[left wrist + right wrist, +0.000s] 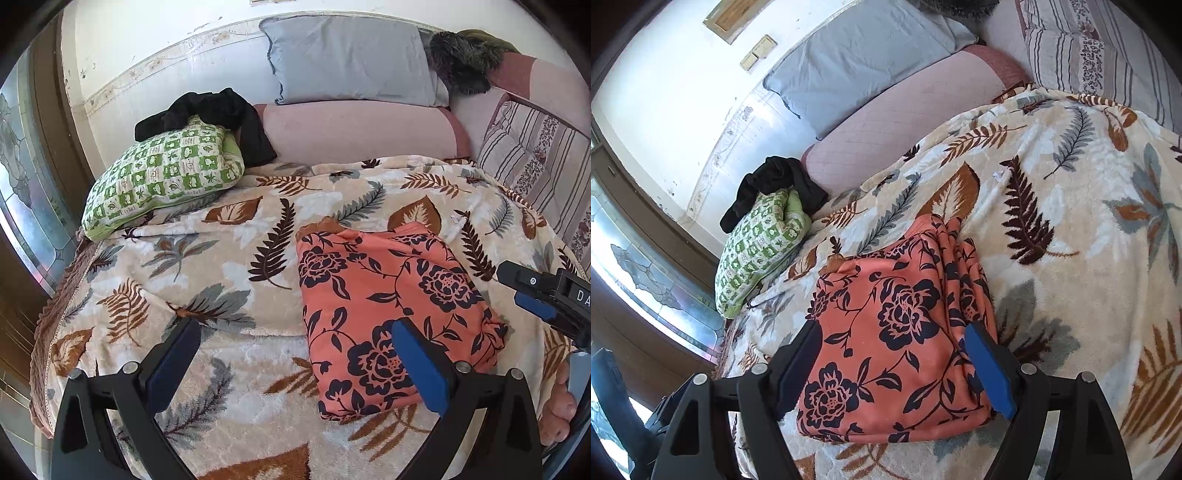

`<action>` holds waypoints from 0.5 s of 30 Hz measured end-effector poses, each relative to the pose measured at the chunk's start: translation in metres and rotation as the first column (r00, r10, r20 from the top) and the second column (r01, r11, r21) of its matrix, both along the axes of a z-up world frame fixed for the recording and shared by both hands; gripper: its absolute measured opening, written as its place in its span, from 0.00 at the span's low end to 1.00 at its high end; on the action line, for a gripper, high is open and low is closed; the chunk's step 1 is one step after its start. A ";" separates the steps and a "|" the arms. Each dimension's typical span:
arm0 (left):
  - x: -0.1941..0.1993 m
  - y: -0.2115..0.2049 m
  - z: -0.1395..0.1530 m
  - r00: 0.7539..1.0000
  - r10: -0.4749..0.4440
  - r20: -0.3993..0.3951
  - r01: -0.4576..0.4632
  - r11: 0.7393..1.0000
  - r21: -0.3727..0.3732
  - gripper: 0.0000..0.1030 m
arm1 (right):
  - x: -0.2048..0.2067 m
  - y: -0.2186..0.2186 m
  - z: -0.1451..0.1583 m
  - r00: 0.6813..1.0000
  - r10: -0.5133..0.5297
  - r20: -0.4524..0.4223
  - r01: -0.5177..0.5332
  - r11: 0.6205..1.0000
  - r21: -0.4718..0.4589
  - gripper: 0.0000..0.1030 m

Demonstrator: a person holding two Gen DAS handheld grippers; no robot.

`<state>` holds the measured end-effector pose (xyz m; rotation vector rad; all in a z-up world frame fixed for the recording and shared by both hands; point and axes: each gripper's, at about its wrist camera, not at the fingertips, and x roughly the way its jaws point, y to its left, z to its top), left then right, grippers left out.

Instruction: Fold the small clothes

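From my left wrist view, my left gripper (295,354) is hanging over the leaf-print blanket (236,258) with its jaws spread wide and holding nothing. The folded orange floral garment (391,314) is lying on the blanket to the right of centre, and my right-hand finger (417,369) is sitting in front of its near edge; I cannot tell whether it is touching the cloth. At the right edge my right gripper (532,295) is poking into the picture, just beside the garment's right side. Further back, a green checked pillow (162,177) is resting at the blanket's left corner with a black cloth (214,114) draped over its top, and a pale blue pillow (351,59) is leaning against the wall above a pink bolster (362,129).

From my right wrist view, my right gripper (894,358) is hovering with its jaws spread, gripping nothing, and the folded orange floral garment (894,332) is lying on the leaf-print blanket (1071,206) between and just beyond the two fingers. Its stacked folded layers are showing along the right side. The green checked pillow (757,251) and black cloth (775,184) are sitting well apart from it, to the upper left.
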<state>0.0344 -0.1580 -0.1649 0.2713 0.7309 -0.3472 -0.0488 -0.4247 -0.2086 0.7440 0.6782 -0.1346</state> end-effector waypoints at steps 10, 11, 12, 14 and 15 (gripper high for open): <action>0.000 -0.001 -0.004 1.000 0.000 -0.011 0.000 1.000 0.000 1.00 | 0.000 0.001 0.002 1.000 0.003 0.010 -0.002 1.000 -0.014 0.80; 0.000 -0.001 -0.005 1.000 0.000 -0.012 0.000 1.000 -0.001 1.00 | 0.000 0.001 0.002 1.000 0.002 0.010 -0.002 1.000 -0.013 0.80; 0.000 -0.001 -0.005 1.000 0.000 -0.013 0.000 1.000 -0.001 1.00 | 0.000 0.001 0.002 1.000 0.001 0.011 -0.001 1.000 -0.012 0.80; 0.000 -0.001 -0.005 1.000 -0.001 -0.012 0.001 1.000 -0.001 1.00 | 0.000 0.001 0.003 1.000 0.000 0.012 0.000 1.000 -0.010 0.80; 0.000 -0.001 -0.005 1.000 0.000 -0.012 0.000 1.000 -0.001 1.00 | 0.000 0.000 0.003 1.000 -0.001 0.012 0.001 1.000 -0.010 0.80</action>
